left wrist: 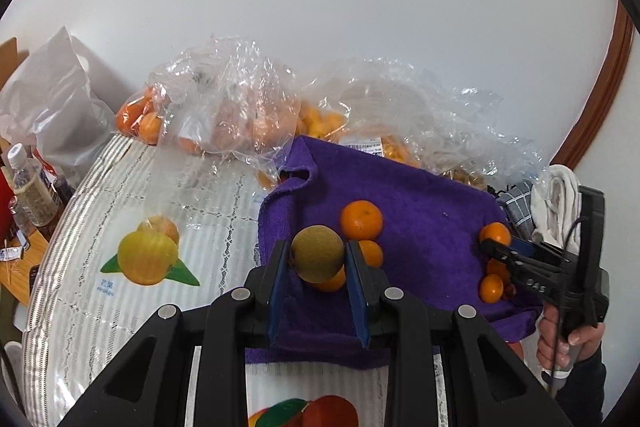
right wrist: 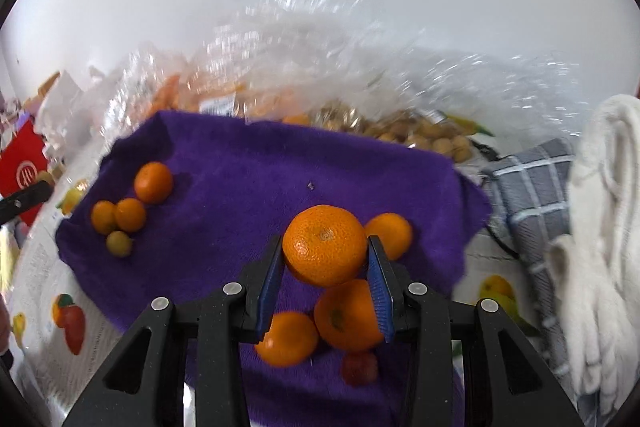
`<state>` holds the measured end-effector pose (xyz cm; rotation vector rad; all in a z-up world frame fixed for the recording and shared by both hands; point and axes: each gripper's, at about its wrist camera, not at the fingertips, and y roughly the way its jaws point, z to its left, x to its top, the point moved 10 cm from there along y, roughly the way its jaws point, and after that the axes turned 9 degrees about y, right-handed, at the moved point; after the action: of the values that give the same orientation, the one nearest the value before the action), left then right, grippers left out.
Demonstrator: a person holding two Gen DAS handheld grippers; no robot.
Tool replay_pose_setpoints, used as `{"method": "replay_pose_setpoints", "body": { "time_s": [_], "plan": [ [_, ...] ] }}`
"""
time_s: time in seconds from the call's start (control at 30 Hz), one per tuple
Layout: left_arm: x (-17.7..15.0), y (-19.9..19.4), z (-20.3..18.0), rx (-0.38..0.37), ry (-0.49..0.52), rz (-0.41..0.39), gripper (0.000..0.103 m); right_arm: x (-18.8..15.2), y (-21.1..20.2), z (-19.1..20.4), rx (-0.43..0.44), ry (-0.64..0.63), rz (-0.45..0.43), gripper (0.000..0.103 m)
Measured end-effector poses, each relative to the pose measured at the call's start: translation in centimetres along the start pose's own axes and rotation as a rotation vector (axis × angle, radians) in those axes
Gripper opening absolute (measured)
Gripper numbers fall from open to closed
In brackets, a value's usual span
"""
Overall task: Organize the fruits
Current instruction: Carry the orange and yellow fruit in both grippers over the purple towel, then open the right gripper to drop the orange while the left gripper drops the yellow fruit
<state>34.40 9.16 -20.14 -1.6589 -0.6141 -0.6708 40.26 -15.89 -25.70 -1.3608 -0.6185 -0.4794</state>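
At centre frame in the left wrist view, the left gripper [left wrist: 318, 259] clamps a greenish-brown round fruit [left wrist: 317, 253] above the purple towel [left wrist: 420, 211]. The right gripper [right wrist: 325, 259] grips a mandarin [right wrist: 324, 245] over three others clustered low on the towel [right wrist: 240, 179]; bagged fruit [left wrist: 236, 115] lies behind.

A greenish-brown fruit [left wrist: 318, 253] is clamped by the left gripper [left wrist: 318, 259]; a mandarin [right wrist: 325, 245] is clamped by the right gripper [right wrist: 325, 259].

Home dining table [left wrist: 100, 187]; fruit-print cloth [left wrist: 148, 259], bottles [left wrist: 28, 187]
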Motion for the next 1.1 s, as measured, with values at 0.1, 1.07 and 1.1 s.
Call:
{"method": "replay_pose_setpoints", "body": {
  "time_s": [0.1, 1.07, 1.1],
  "plan": [
    [-0.1, 0.6, -0.3, -0.005, 0.010, 0.016, 0.027, 0.0, 1.4, 0.7, -0.006, -0.029, 0.022, 0.040],
    [-4.1, 5.0, -7.8, -0.117, 0.113, 0.243, 0.027, -1.0, -5.1, -0.7, -0.019, -0.031, -0.048, 0.061],
    [-4.3, 5.2, -8.1, -0.123, 0.110, 0.253, 0.027, -1.2, -5.4, -1.1, -0.025, -0.027, -0.050, 0.061]
  ]
}}
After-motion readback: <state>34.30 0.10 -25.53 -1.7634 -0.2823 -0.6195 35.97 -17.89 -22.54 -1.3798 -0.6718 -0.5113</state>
